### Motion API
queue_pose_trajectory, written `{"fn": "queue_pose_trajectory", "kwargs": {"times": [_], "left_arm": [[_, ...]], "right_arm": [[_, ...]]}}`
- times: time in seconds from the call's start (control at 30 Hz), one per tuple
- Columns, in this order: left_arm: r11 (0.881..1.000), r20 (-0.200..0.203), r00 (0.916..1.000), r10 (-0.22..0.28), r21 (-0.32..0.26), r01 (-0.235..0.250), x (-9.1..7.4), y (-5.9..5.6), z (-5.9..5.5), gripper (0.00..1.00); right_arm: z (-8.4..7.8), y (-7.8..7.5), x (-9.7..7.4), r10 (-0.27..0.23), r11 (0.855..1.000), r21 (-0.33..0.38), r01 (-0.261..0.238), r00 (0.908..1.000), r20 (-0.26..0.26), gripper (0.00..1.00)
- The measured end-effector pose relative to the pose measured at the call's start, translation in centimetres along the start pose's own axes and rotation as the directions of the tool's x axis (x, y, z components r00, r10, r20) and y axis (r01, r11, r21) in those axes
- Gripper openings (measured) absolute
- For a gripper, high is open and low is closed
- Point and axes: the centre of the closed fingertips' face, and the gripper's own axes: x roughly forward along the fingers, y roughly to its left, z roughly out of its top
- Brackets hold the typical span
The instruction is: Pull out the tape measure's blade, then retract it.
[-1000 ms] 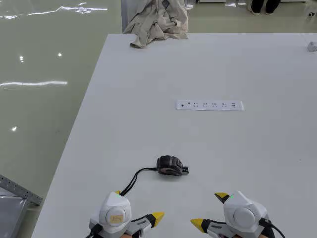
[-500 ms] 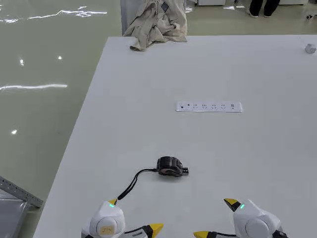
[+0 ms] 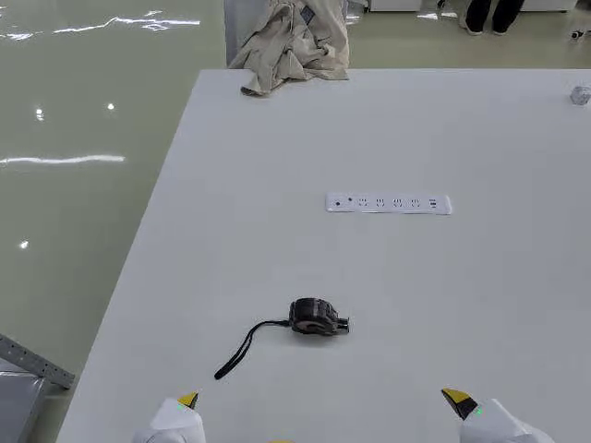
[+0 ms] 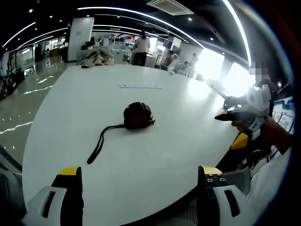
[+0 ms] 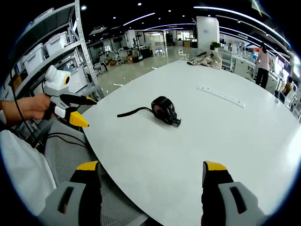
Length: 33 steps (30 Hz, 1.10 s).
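While you hold both grippers low at the near edge of the white table (image 3: 277, 138), each has its jaws spread wide with nothing between them. Your left gripper (image 4: 139, 172) is at the near-left and your right gripper (image 5: 150, 165) at the near-right, both aimed toward the tape measure (image 3: 315, 316). It lies on the table ahead, apart from both, with its black strap (image 3: 242, 349) trailing toward your left. Beyond it, bare tabletop runs to a power strip (image 3: 388, 203). A crumpled cloth (image 3: 291, 41) sits on the far edge. Past the table's left edge is glossy floor (image 3: 83, 185).
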Motion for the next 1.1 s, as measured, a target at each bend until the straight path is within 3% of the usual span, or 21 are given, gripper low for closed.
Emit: {"fn": "queue_pose_trajectory", "kwargs": {"times": [0.23, 0.47, 0.73, 1.1], "left_arm": [[0.999, -0.009, 1.0000, 0.002, -0.034, -0.003, -0.6, 0.5, -0.5, 1.00], [0.999, -0.006, 1.0000, 0.002, -0.045, -0.003, -1.0, 0.6, -0.3, 1.00], [0.998, -0.013, 0.9999, -0.011, -0.054, 0.010, -1.3, 0.1, 0.1, 1.00], [0.998, -0.024, 0.9993, -0.030, -0.057, 0.028, -1.7, -0.6, -0.1, 1.00]], "right_arm": [[0.5, -0.1, -0.6, 0.002, 1.000, 0.001, -0.002, 1.0000, -0.006, 0.93], [0.6, -0.2, -1.0, -0.001, 1.000, -0.016, 0.001, 0.9998, -0.021, 0.94], [0.8, -0.8, -1.6, -0.030, 0.999, -0.014, 0.030, 0.9992, -0.027, 0.99], [0.3, -1.2, -1.8, -0.037, 0.999, 0.006, 0.037, 0.9986, -0.039, 1.00]]}}
